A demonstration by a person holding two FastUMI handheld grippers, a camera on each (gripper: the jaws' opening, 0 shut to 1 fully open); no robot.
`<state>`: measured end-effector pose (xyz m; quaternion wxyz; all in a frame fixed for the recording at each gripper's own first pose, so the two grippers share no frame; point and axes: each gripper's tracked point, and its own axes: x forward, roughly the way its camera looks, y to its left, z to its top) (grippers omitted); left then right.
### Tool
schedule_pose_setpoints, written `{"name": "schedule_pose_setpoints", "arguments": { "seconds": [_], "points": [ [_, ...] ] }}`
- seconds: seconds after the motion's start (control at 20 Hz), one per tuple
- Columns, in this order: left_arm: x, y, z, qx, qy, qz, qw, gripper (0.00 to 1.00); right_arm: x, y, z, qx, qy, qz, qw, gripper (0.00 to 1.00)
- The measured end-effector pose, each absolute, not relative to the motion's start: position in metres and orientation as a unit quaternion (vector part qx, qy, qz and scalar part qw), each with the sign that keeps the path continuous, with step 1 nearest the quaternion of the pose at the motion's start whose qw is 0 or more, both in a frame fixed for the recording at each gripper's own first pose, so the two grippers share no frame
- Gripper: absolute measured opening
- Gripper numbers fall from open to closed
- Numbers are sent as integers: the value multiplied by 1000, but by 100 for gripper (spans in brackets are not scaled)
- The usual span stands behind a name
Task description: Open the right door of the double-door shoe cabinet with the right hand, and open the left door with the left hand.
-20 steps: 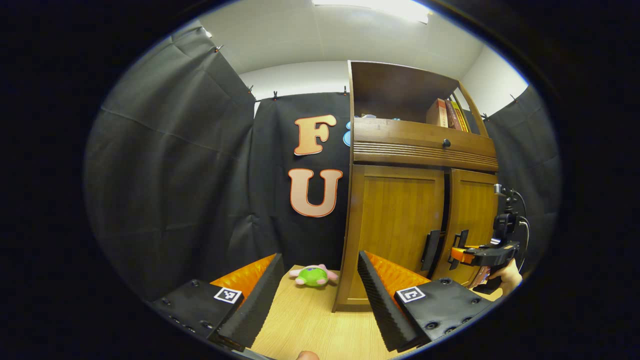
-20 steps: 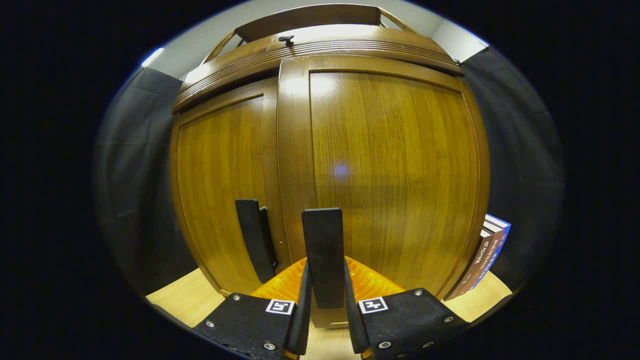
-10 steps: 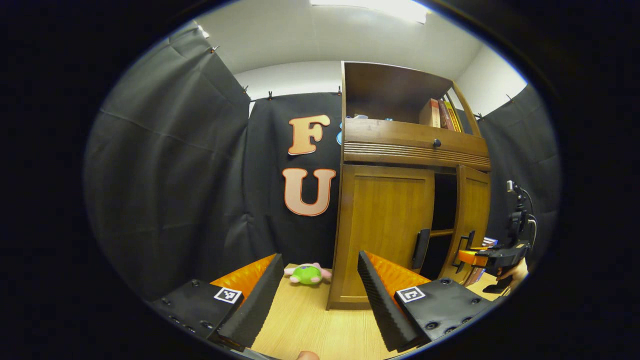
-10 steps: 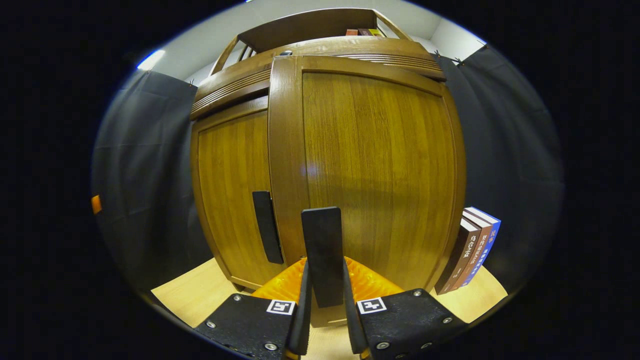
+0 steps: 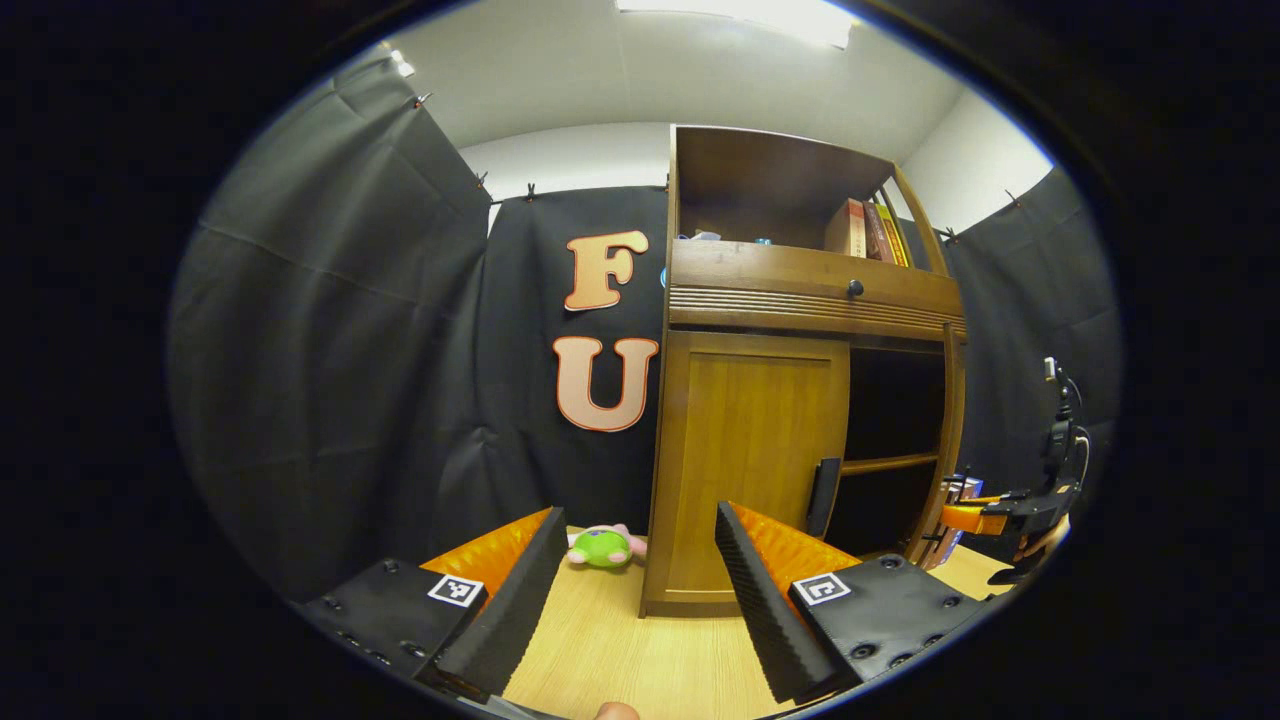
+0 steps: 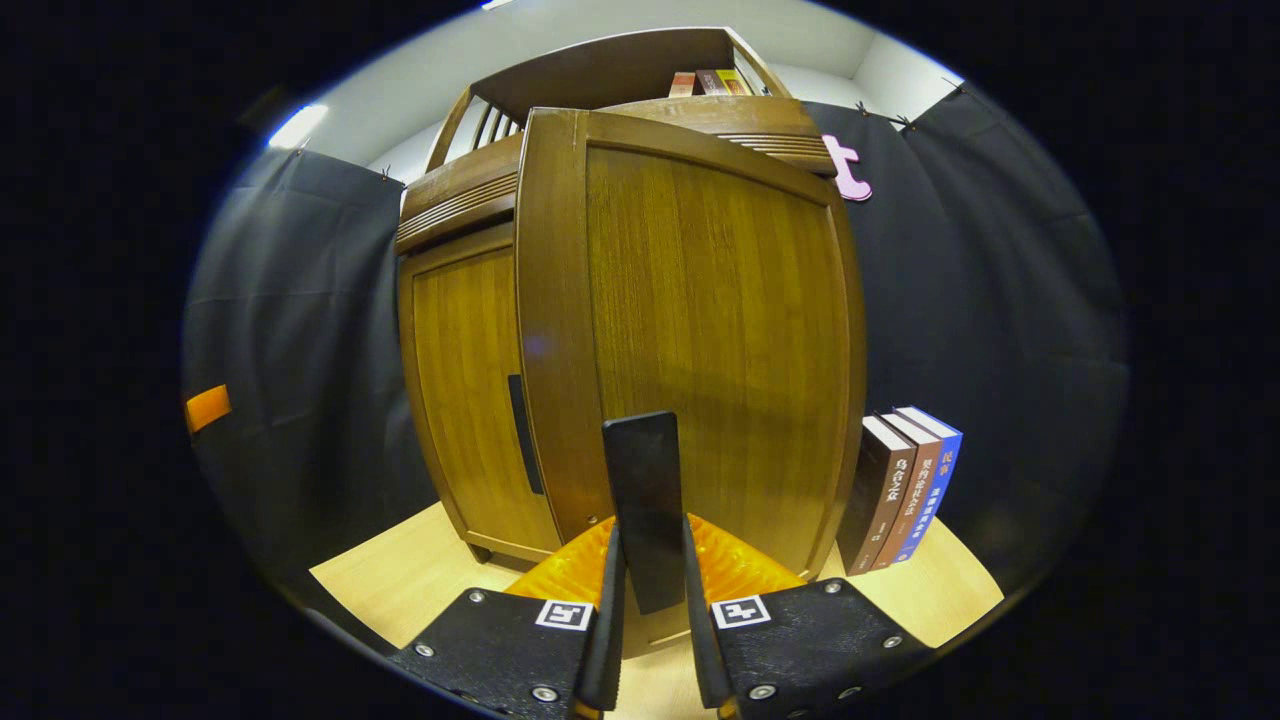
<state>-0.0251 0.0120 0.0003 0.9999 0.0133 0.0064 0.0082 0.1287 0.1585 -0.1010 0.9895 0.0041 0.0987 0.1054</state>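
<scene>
The wooden shoe cabinet (image 5: 800,300) stands on the table. In the left gripper view its left door (image 5: 745,470) is closed, with a black handle (image 5: 824,483) at its right edge. The right door (image 5: 948,440) stands swung out, edge-on, baring a dark inside with a shelf (image 5: 890,463). My left gripper (image 5: 635,590) is open and empty, well short of the left door. In the right gripper view my right gripper (image 6: 647,620) is shut on the right door's black handle (image 6: 645,500); the door panel (image 6: 700,340) looms just ahead. Farther off, the right gripper (image 5: 958,517) shows in a hand (image 5: 1040,540).
A green plush toy (image 5: 600,547) lies on the table (image 5: 640,660) left of the cabinet. Three books (image 6: 905,485) stand right of the open door. More books (image 5: 860,228) sit on the top shelf above a drawer knob (image 5: 855,288). Black cloth walls surround the booth.
The right door has swung from barely ajar to wide open, pulled by the right gripper on its handle. The left gripper stays open while its view has shifted slightly, the cabinet sliding left.
</scene>
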Motion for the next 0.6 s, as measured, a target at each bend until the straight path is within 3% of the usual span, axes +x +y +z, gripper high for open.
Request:
{"name": "schedule_pose_setpoints", "arguments": {
  "seconds": [0.05,0.1,0.2,0.25,0.3,0.35,0.4,0.6],
  "points": [
    [-26,9,1,14,6,5,1000,95,128,156,-100,4,98,102,990,29],
    [-27,6,0,14,6,3,1000,95,127,155,-98,4,97,98,990,38],
    [-30,1,0,14,7,-2,1000,95,123,148,-94,1,96,89,991,20],
    [-31,-2,-1,13,7,-5,1000,95,119,144,-95,0,95,85,992,36],
    [-31,-5,-2,14,7,-7,1000,95,116,140,-97,-1,95,81,992,27],
    [-33,-8,-1,15,7,-9,1000,95,112,134,-96,-3,95,75,993,35],
    [-32,-10,0,15,6,-11,1000,95,109,130,-96,-7,95,68,993,24],
    [-34,-22,2,16,3,-22,1000,95,104,115,-93,-19,91,51,994,17]
  ]
}}
